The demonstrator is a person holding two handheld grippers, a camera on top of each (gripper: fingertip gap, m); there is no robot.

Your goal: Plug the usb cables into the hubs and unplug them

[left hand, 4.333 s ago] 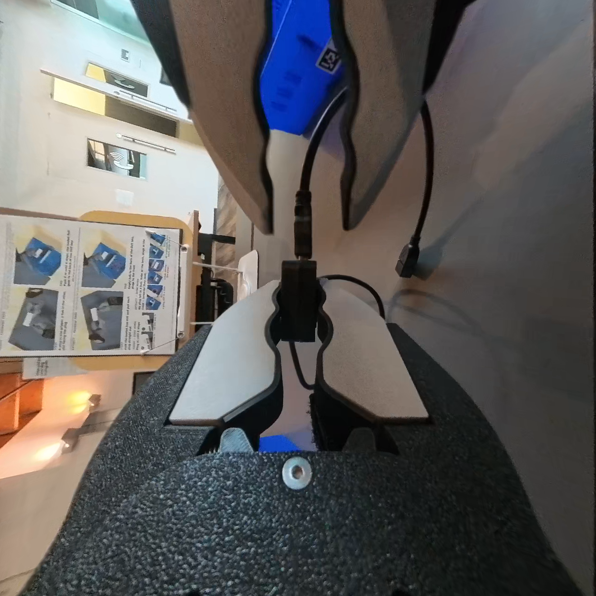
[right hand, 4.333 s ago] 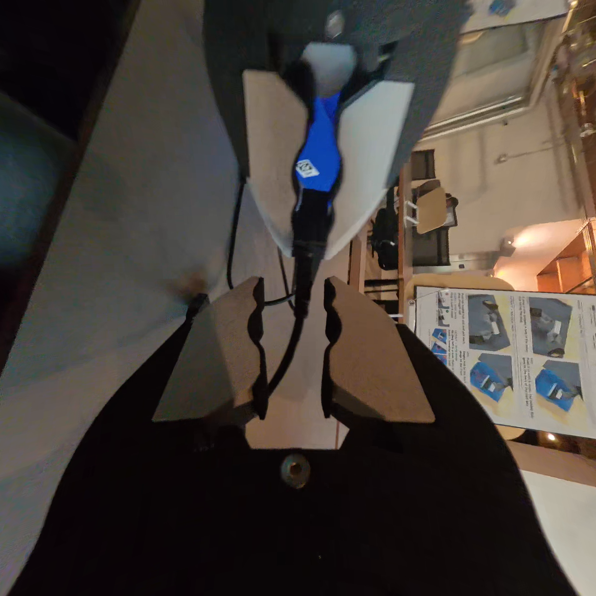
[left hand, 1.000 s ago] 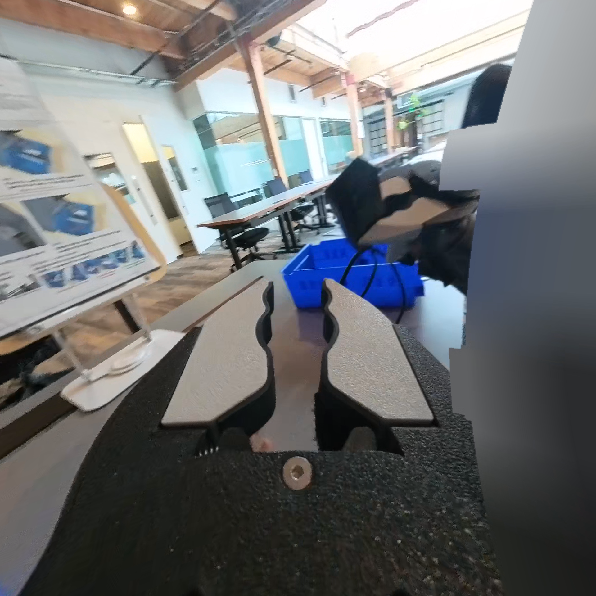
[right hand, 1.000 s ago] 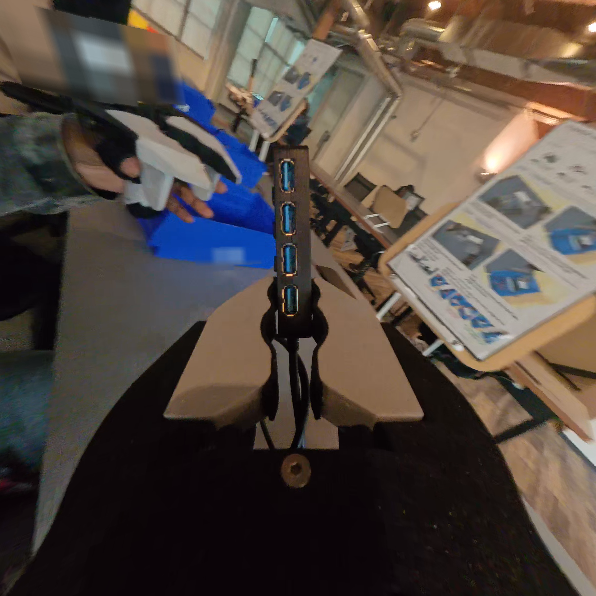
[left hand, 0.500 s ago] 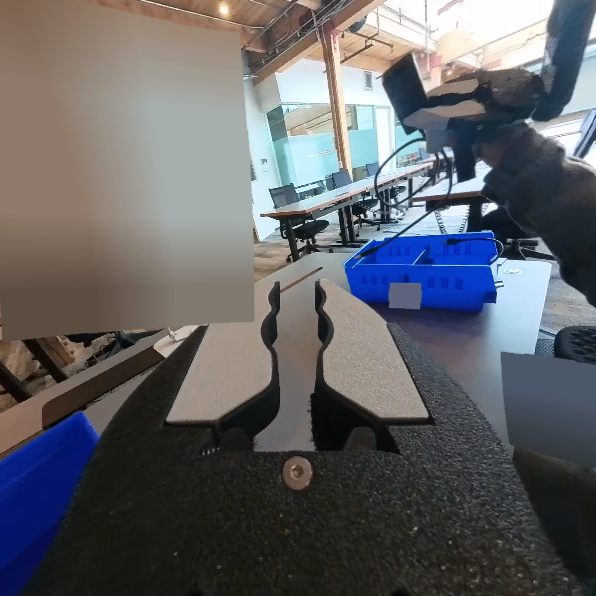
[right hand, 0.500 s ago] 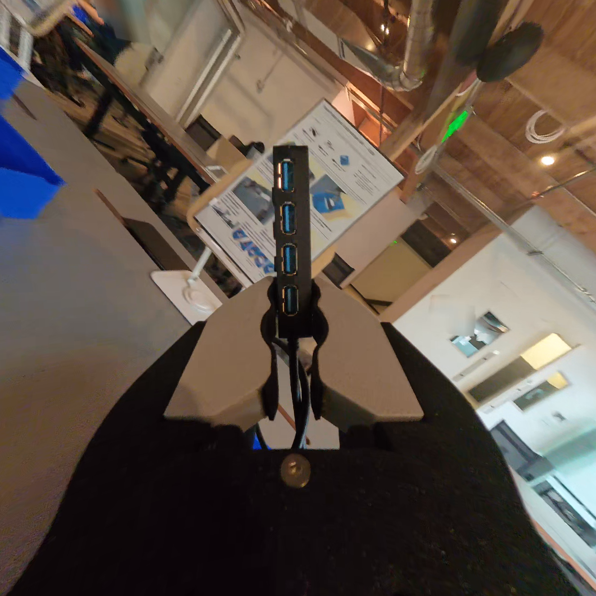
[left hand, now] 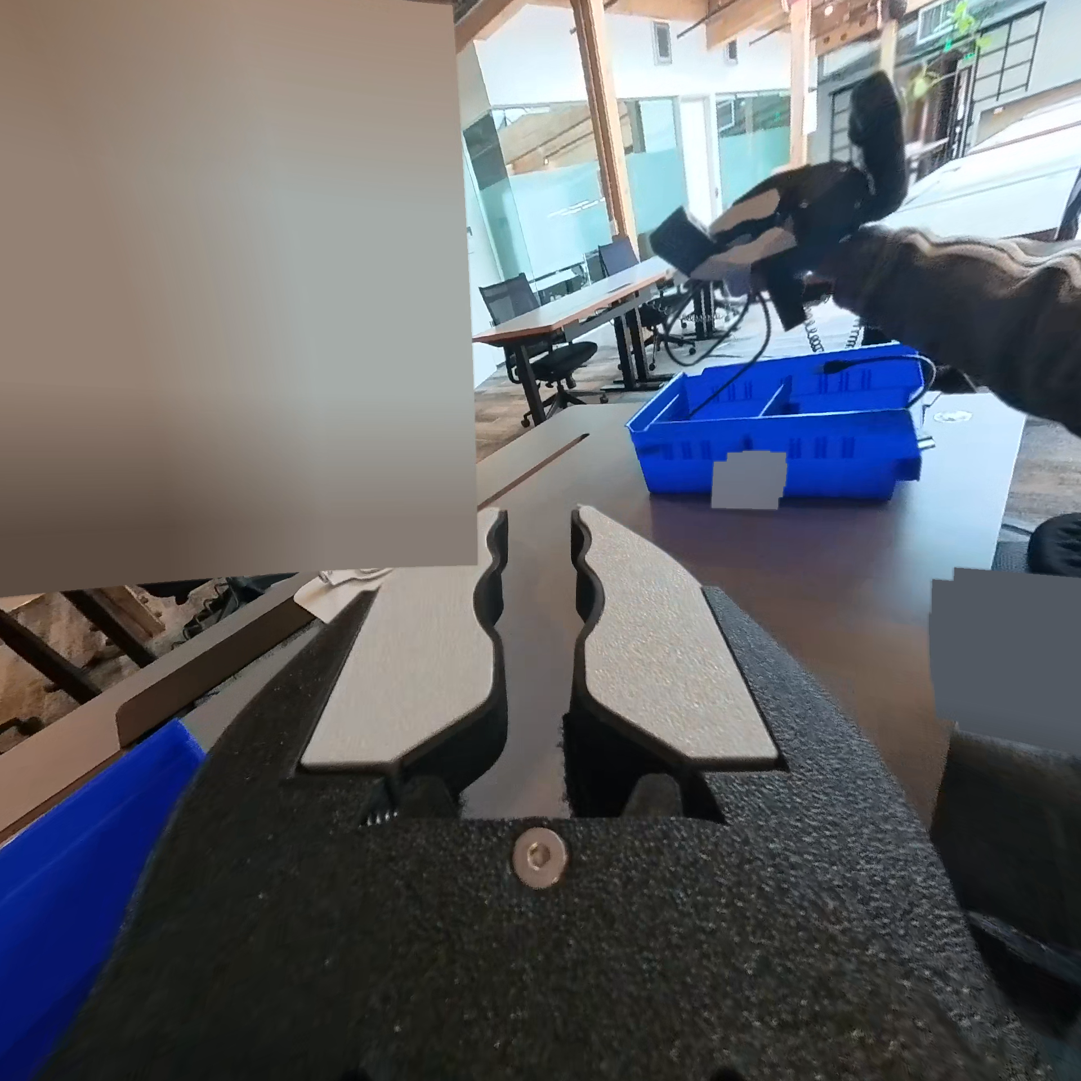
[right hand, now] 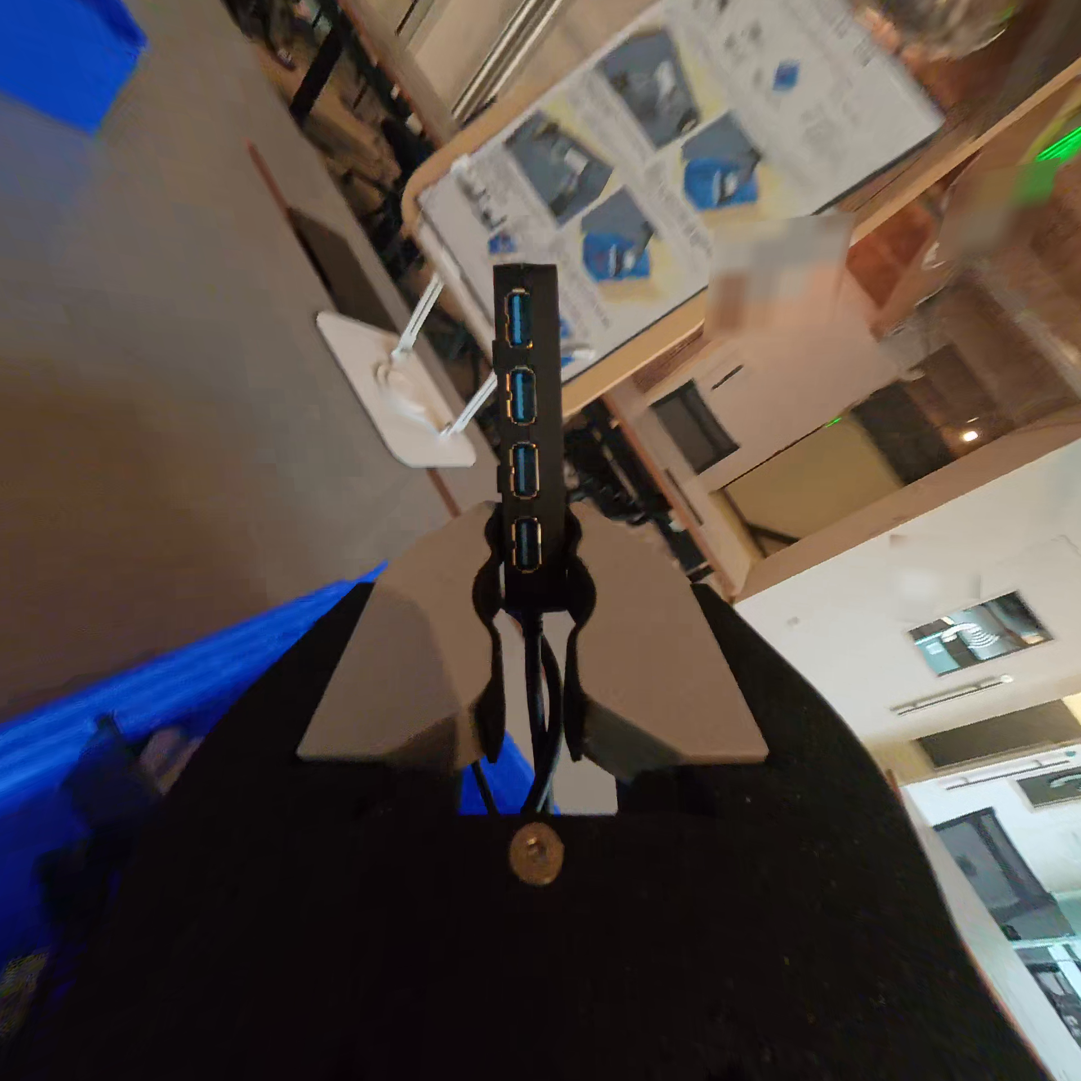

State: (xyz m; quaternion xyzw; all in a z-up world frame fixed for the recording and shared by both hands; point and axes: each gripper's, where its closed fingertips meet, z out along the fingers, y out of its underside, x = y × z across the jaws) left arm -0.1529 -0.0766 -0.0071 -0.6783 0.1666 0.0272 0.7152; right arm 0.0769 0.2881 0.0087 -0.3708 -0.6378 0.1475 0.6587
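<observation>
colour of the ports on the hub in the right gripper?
Blue, on the black four-port USB hub; clearest in the right wrist view.

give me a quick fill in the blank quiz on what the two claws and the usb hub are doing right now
1. The right claw is shut on the black ____.
2. The USB hub shows ____ blue ports, all empty.
3. The left claw is open and holds ____.
4. On the table stands a divided bin coloured ____.

Missing words: USB hub; four; nothing; blue

Blue bin (right hand: 88, 731): motion-blurred, contents unreadable, cut by left edge. USB hub (right hand: 529, 421): lower end and cable hidden between gripper fingers.
</observation>
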